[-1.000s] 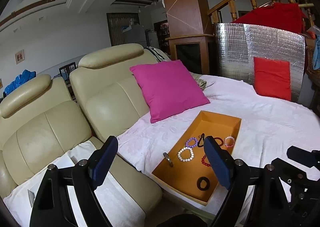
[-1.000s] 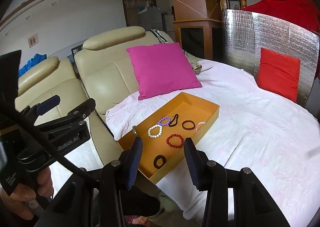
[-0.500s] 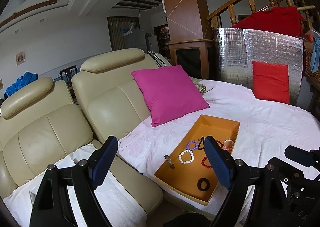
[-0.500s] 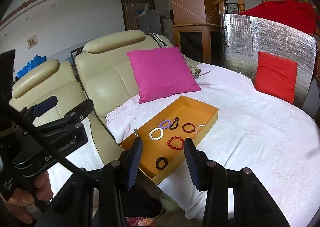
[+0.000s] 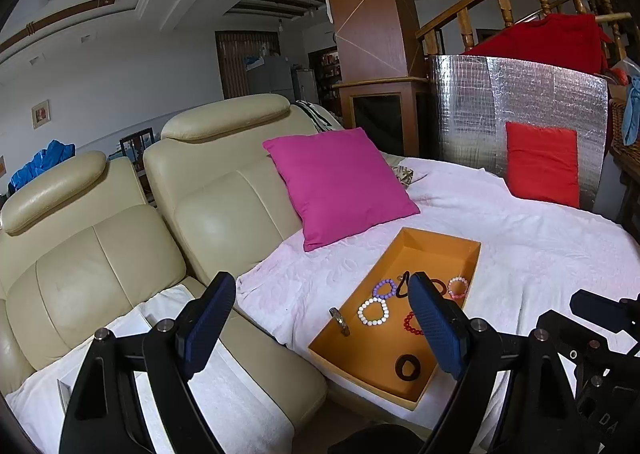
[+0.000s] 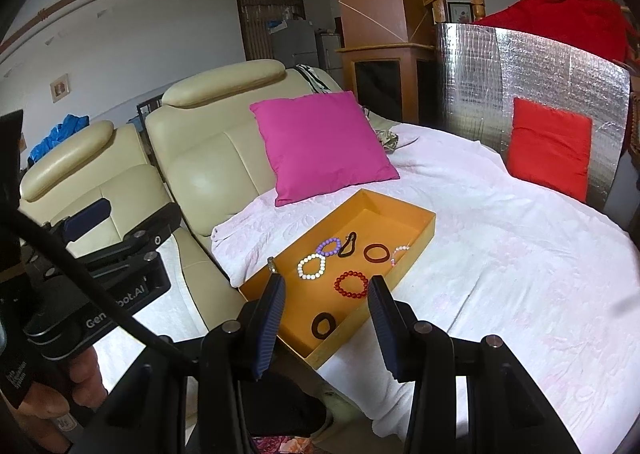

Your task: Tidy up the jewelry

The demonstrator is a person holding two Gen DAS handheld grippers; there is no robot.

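An orange tray [image 6: 380, 209] lies on the white-covered bed, near its front edge. Inside it lie a white bead bracelet [image 6: 311, 266], a purple one [image 6: 329, 246], a red one [image 6: 351, 284], a pink one [image 6: 400, 254], a brown ring [image 6: 376, 252], a black clip [image 6: 347, 245] and a dark ring [image 6: 323, 326]. A silver ring [image 6: 272, 265] rests on the tray's left rim. My right gripper [image 6: 326, 290] hangs open and empty short of the tray's near end. My left gripper [image 5: 320, 294] stands wide open, empty, left of the tray [image 5: 436, 250].
A magenta pillow [image 6: 320, 141] leans behind the tray, and a red pillow [image 6: 550, 147] rests against a silver foil panel [image 6: 520, 65]. Cream leather seats [image 5: 224, 209] adjoin the bed on the left. A hand [image 6: 80, 374] holds the left gripper's handle.
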